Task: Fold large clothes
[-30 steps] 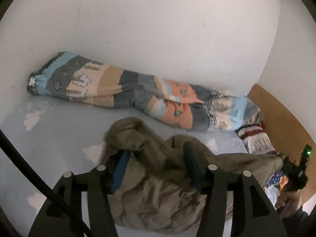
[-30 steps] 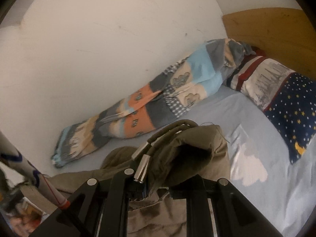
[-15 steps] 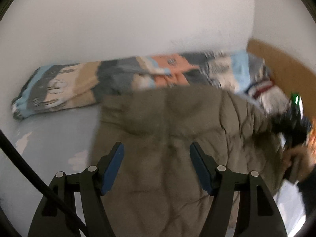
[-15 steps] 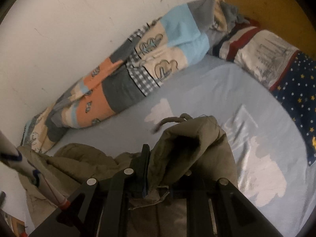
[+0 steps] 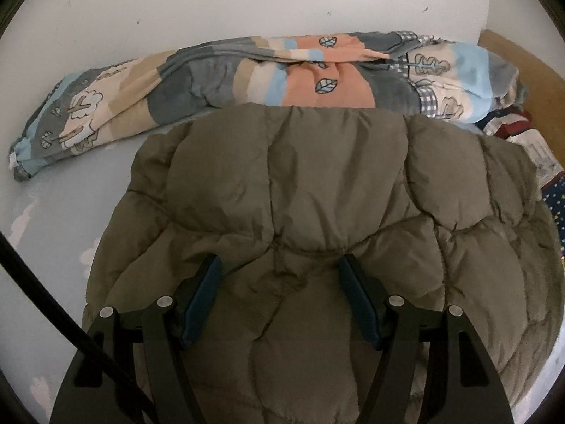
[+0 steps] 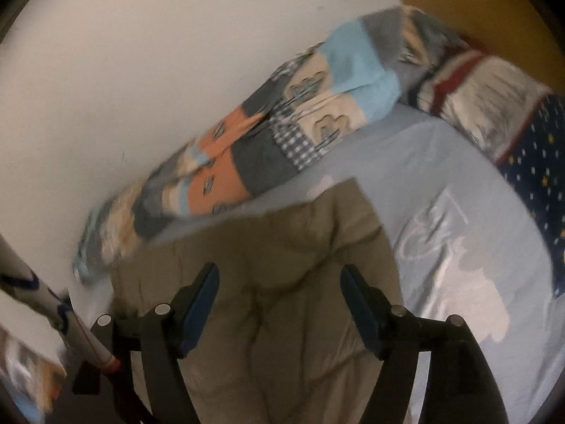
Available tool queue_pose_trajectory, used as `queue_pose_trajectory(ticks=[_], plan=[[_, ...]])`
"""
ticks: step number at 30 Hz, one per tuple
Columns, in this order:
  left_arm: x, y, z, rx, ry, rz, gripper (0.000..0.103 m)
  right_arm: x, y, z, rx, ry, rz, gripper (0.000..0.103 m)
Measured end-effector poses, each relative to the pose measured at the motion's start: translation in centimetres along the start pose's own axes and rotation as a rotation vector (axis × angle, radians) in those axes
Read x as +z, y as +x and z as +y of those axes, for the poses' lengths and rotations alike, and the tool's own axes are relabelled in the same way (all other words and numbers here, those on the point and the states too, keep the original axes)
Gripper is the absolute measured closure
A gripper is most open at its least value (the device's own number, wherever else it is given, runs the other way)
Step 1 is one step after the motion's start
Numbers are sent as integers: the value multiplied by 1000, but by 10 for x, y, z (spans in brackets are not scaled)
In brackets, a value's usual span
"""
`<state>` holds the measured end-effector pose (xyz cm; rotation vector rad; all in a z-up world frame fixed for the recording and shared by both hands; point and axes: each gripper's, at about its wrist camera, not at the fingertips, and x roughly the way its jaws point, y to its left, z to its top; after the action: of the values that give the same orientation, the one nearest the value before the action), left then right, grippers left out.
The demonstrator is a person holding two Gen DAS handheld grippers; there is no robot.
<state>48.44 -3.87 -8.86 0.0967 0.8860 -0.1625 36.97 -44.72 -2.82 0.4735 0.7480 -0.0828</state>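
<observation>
The olive jacket (image 5: 317, 212) lies spread flat on the bed (image 5: 63, 219), its far edge just before the rolled quilt (image 5: 247, 77) along the wall. Left gripper (image 5: 279, 279) and right gripper (image 6: 279, 286) both hang over the jacket, fingers apart, gripping nothing.

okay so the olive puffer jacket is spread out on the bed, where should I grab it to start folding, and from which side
Probably take the olive puffer jacket by its left edge, coming in from the left over the bare blue sheet. The jacket lies spread and fairly flat, so that side edge is exposed and can be pinched and carried across. The far edge sits close to the rolled patchwork quilt.
</observation>
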Motion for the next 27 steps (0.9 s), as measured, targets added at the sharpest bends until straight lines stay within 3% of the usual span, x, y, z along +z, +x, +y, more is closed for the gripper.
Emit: queue_pose_trajectory(ticks=[4, 9, 14, 18, 20, 22, 24, 27], plan=[[0, 10, -5, 40, 17, 11, 29, -22, 24, 24, -105, -172, 48, 27], [0, 26, 0, 29, 14, 15, 24, -44, 81, 11, -219, -234, 143, 25], [1, 46, -1, 42, 0, -1, 20, -47, 116, -7, -219, -180, 203, 21], [6, 50, -7, 104, 25, 55, 19, -43, 129, -5, -255, -175, 234, 20], [5, 29, -3, 106, 5, 72, 20, -40, 126, -1, -280, -188, 253, 20], [-3, -2, 2, 32, -21, 34, 20, -37, 107, 5, -290, -179, 249, 21], [-20, -44, 7, -1, -31, -27, 20, -39, 73, 11, -242, -144, 192, 20], [-50, -91, 12, 1, -36, -59, 20, -50, 18, 25, -168, -130, 119, 20]])
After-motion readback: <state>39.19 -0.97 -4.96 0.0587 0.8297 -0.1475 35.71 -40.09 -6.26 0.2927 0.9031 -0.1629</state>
